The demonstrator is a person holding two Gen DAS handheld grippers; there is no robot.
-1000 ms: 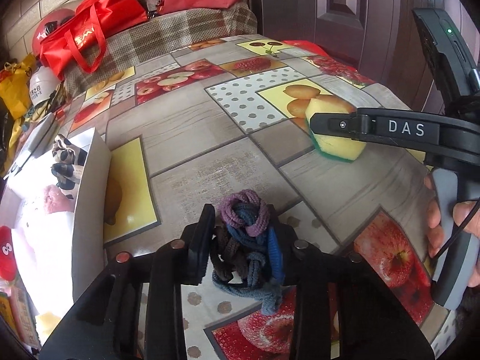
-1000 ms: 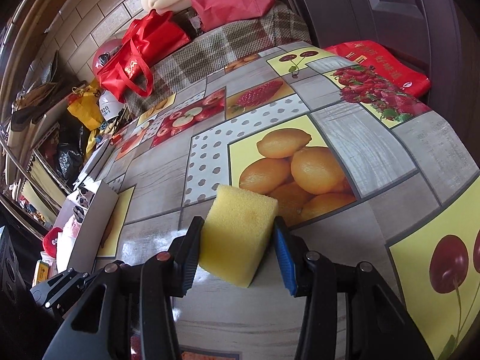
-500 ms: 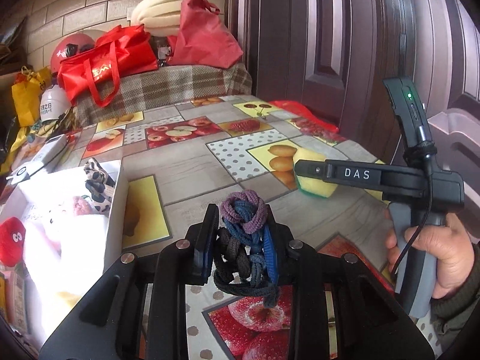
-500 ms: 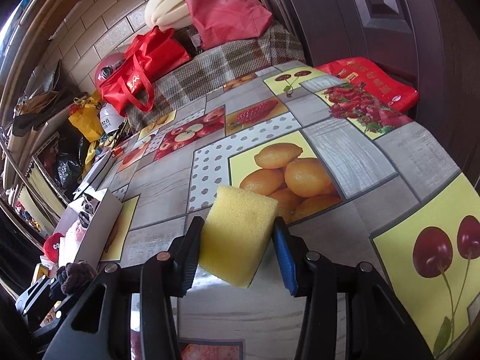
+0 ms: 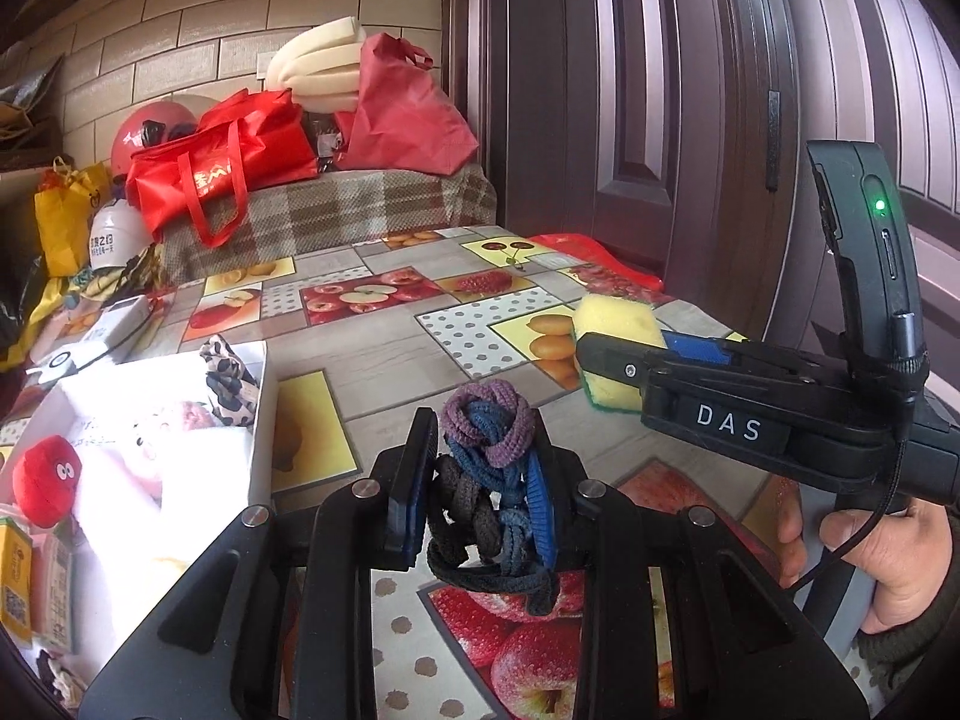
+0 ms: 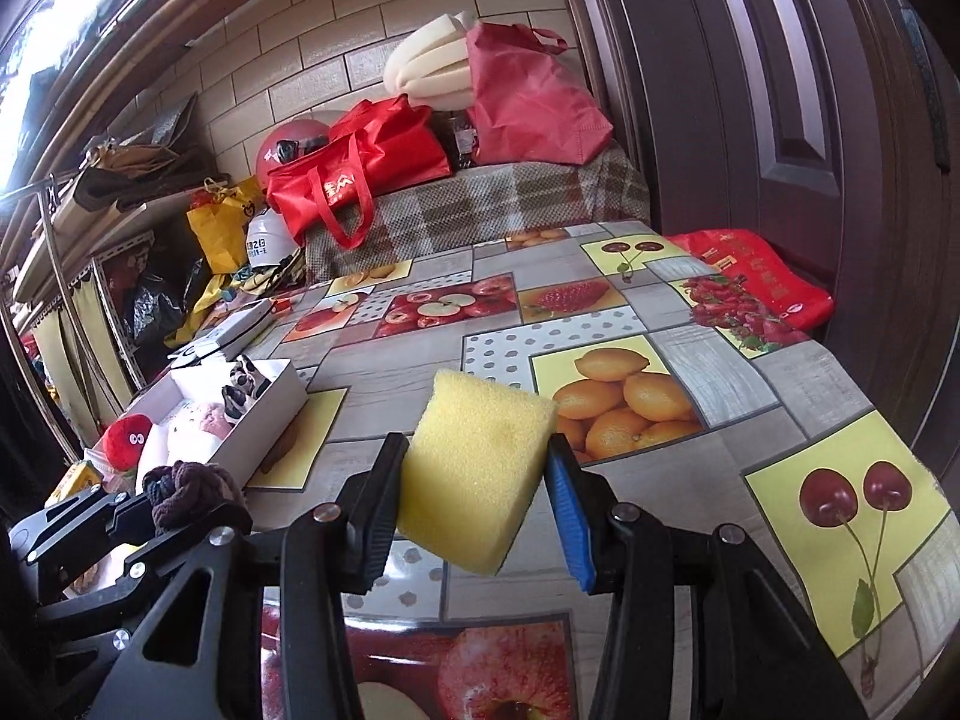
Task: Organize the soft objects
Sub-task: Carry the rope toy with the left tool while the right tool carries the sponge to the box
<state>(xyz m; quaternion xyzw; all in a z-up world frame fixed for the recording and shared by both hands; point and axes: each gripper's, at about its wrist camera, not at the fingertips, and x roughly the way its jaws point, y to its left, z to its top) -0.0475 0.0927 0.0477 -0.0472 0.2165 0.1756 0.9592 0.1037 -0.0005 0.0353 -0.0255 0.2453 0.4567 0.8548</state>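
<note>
The right hand-held gripper (image 6: 477,507) clamps a yellow sponge (image 6: 480,474) between its pads, lifted clear of the fruit-patterned worktop (image 6: 708,372). At lower left, the left hand-held gripper (image 6: 150,510) carries a dark bundle of hair ties (image 6: 189,495). Just beyond it, a white box (image 6: 267,414) holds a red plush toy (image 6: 127,433) and other soft items.

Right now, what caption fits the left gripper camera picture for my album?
The left gripper squeezes knotted hair ties, the right gripper grips a yellow sponge.
</note>
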